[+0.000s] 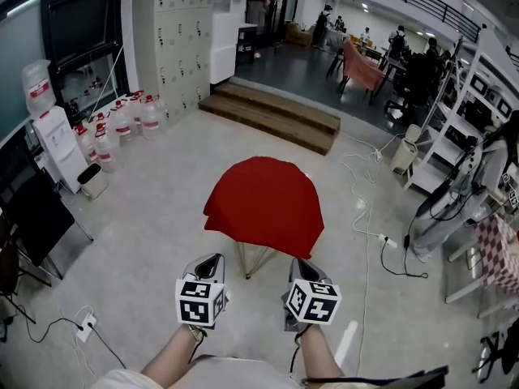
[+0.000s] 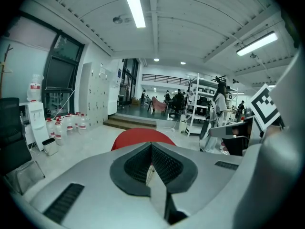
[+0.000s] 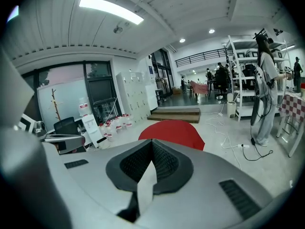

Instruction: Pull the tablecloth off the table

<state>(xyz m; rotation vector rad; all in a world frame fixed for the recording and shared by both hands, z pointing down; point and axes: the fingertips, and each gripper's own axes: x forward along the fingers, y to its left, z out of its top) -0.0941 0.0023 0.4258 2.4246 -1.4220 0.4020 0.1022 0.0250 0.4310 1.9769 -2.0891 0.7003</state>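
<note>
Head view looks down on a red tablecloth (image 1: 263,205) draped over a small table, of which only the thin crossed legs (image 1: 255,259) show under the near hem. The cloth covers the whole top and hangs down on every visible side. It stands on the pale floor (image 1: 154,217), ahead of the person and centred between the two arms.

The left gripper (image 1: 212,259) and the right gripper (image 1: 302,266) hover side by side short of the cloth's near edge. Both point toward the cloth and neither touches it. In each gripper view the jaws are pressed together with nothing between them, and the red cloth shows beyond the tips.

By my reading the task has not begun. The cloth lies undisturbed, with no corner lifted or bunched. What is left is all of it: moving closer, spreading the jaws, pinching the near hem and drawing the cloth toward the person until it clears the table.

Cables (image 1: 365,209) trail over the floor to the right, well apart from the table.
</note>
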